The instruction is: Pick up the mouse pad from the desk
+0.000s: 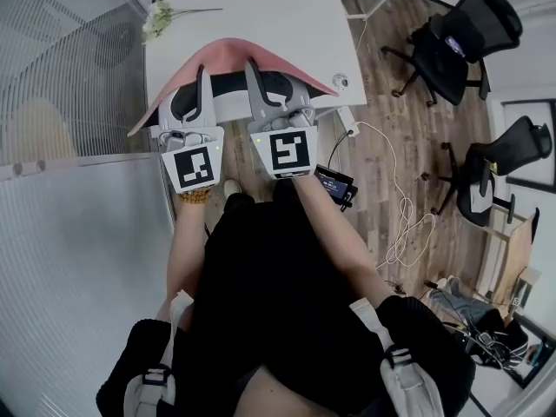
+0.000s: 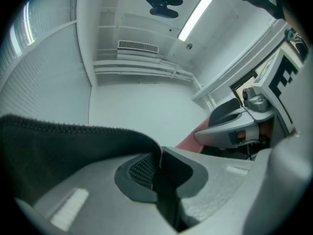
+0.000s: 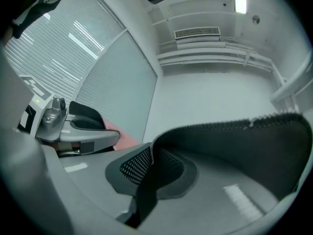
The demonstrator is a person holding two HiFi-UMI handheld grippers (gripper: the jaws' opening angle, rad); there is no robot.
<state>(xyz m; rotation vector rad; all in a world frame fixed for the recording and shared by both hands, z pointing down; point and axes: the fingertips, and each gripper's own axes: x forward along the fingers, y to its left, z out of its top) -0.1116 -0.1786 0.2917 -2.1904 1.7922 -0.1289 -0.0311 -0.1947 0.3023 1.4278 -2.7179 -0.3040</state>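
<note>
The mouse pad is pink on its upper face and black on its under face. The desk is white. The left hand-held gripper and the right hand-held gripper are light grey. Their pads are black with a fine mesh pattern. Each marker cube carries a black and white square pattern. The floor shows brown wood planks. The office chairs are black, the cable is white, and the flowers are white with green stems.

floor: wood planks | white desk | two black chairs | ceiling strip light
</note>
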